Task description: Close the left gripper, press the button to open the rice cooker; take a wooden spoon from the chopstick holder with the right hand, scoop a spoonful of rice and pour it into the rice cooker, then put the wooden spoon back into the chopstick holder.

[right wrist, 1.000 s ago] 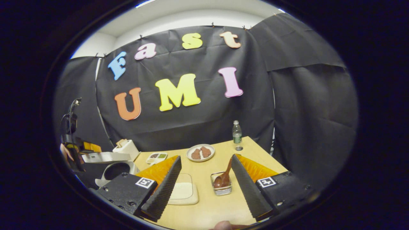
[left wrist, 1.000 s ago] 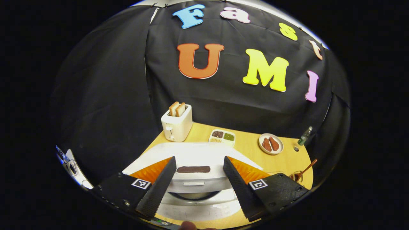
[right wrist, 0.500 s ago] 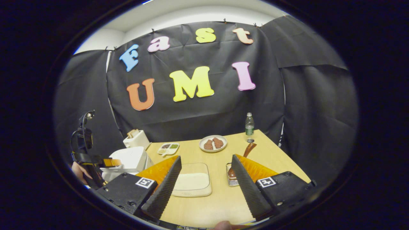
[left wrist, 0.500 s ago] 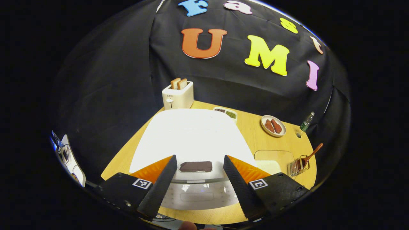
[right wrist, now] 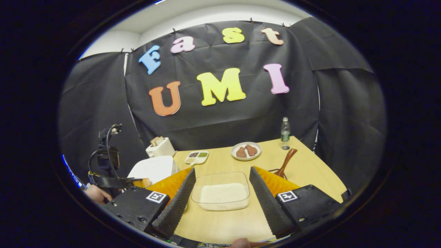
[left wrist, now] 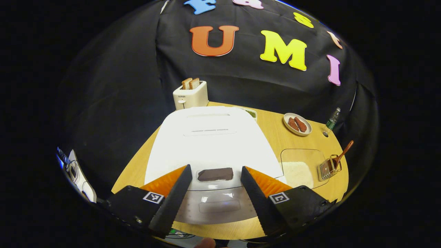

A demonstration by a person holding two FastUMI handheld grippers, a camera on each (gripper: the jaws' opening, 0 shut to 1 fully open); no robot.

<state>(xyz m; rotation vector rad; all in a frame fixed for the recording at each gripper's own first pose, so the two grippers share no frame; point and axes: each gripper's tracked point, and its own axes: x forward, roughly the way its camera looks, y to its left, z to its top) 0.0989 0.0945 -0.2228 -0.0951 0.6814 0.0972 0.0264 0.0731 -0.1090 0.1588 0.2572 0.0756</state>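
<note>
Left gripper view: my left gripper (left wrist: 213,193) gapes wide and empty over the white rice cooker (left wrist: 210,137) at the worktop's near edge; unclosed, its fingers may straddle the button. My right gripper (right wrist: 220,196), also wide and empty, frames the clear rice tray (right wrist: 220,194).

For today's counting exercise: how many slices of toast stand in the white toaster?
2: two tan toast slices stand side by side in the white toaster, behind the white rice cooker.
</note>
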